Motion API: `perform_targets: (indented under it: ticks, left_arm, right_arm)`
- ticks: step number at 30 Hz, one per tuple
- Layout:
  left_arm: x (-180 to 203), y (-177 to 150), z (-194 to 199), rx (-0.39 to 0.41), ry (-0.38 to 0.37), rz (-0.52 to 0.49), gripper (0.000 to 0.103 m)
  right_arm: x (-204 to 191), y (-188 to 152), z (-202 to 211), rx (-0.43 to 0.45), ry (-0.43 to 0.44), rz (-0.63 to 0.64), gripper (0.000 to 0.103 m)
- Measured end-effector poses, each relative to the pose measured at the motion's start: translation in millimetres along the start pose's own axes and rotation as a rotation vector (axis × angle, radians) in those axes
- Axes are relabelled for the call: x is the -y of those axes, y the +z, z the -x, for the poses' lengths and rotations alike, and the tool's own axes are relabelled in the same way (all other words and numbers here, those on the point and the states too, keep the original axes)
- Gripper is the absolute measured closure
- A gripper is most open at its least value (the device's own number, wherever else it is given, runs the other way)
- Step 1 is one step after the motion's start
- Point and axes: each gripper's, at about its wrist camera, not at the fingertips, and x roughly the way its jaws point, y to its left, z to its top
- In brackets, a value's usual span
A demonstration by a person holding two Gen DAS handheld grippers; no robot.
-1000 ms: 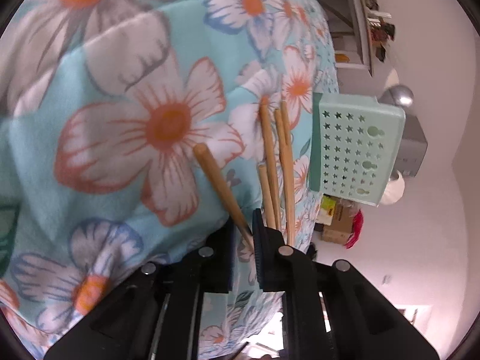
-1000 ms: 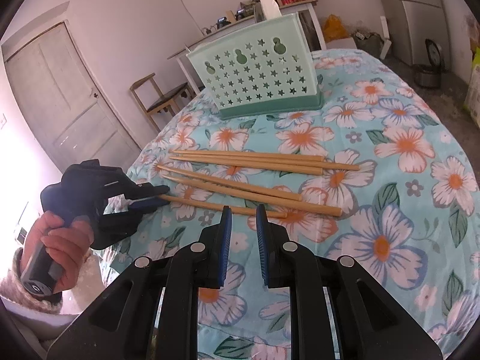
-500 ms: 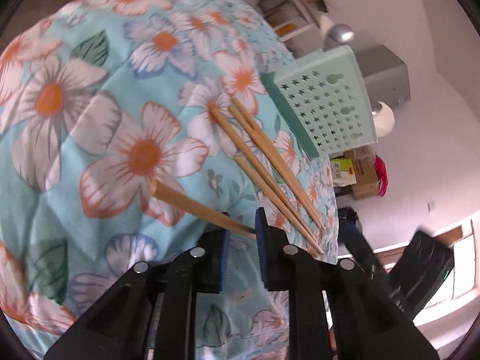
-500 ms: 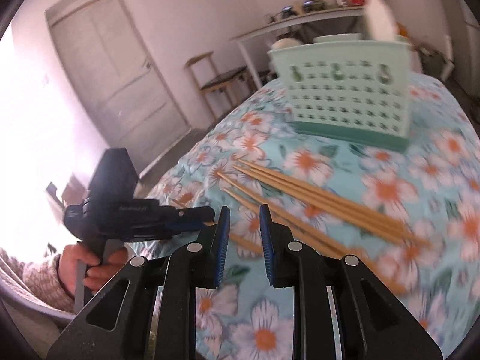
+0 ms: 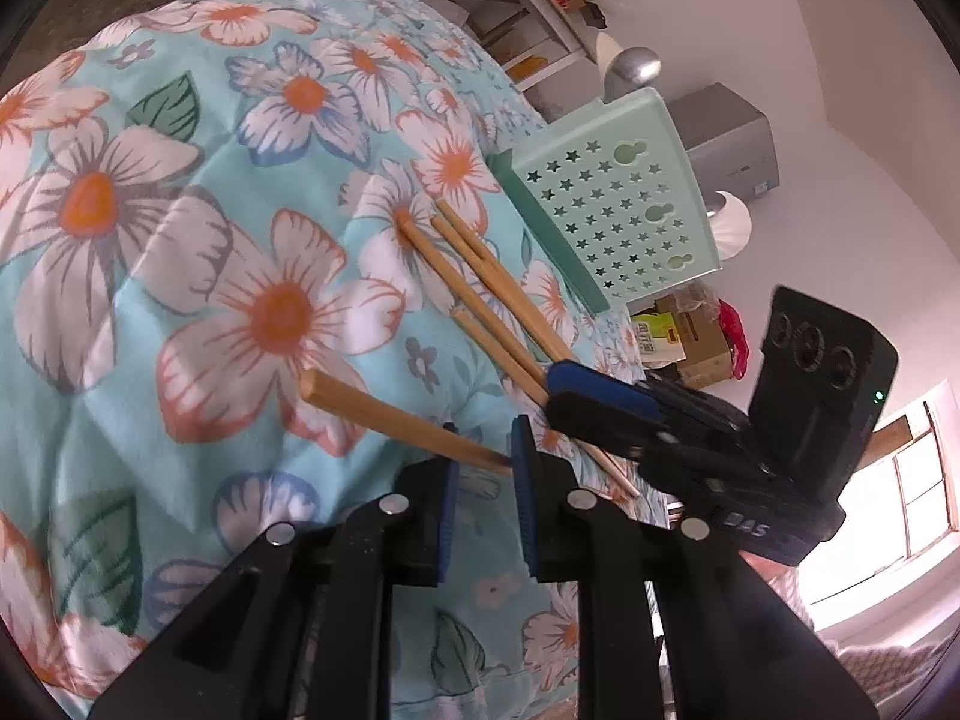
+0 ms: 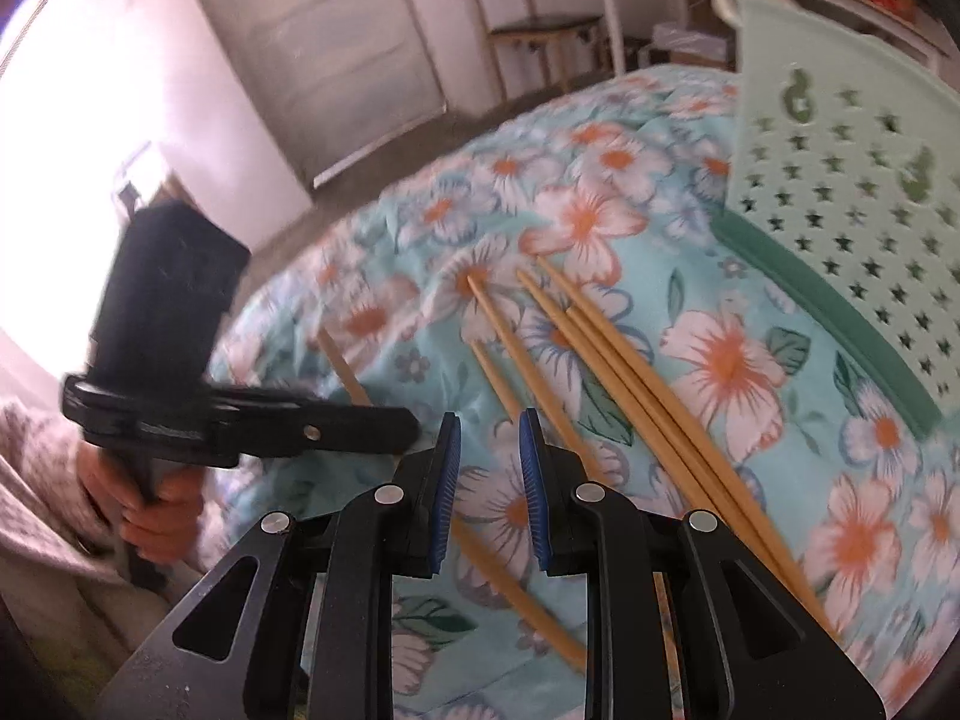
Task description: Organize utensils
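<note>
Grips one chopstick (image 5: 384, 414) by its thin end in the left claw (image 5: 485, 450), pads pressed on it, with the thick end sticking out ahead and to the left, up off the flowery cloth on the tabletop (image 5: 150, 468). Pinches it that way most likely to carry it to the green holder with star holes (image 5: 618, 210), far ahead and to the right of this claw. Holds the right claw (image 6: 489, 438) a little apart with nothing in it, just over the loose chopsticks (image 6: 630, 372), probably to take one next. Shows, from the left camera, the pinch on the stick and the right claw's blue pads low over the pile. Shows, from the right camera only, a hand (image 6: 156, 510) around the left claw's handle, a door and a chair far ahead, and the holder standing near the far ends of the loose sticks.
</note>
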Motion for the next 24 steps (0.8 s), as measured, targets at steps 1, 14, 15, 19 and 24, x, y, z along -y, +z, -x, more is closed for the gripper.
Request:
perform_targets:
  ticks: [1, 14, 15, 19, 24]
  left_arm:
    - [-0.1, -0.1, 0.2, 0.001, -0.002, -0.003, 0.087]
    - [-2.2, -4.6, 4.4, 0.015, -0.017, -0.025, 0.087]
    - [-2.3, -4.8, 4.4, 0.016, -0.018, -0.026, 0.087]
    - [-2.5, -6.0, 4.9, 0.022, -0.018, -0.028, 0.087]
    - [-2.8, -6.6, 5.4, 0.023, -0.017, -0.028, 0.087]
  right_arm:
    - [-0.8, 1.2, -3.7, -0.016, -0.021, 0.018, 0.081]
    - [-6.1, 14.7, -32.7, -0.086, -0.071, 0.136, 0.090]
    - [-7.0, 15.2, -32.6, -0.081, -0.076, 0.141, 0.092]
    - [-12.6, 16.7, -23.8, -0.030, -0.121, 0.151, 0.098]
    - [-1.9, 16.3, 23.9, 0.127, -0.197, 0.048, 0.098]
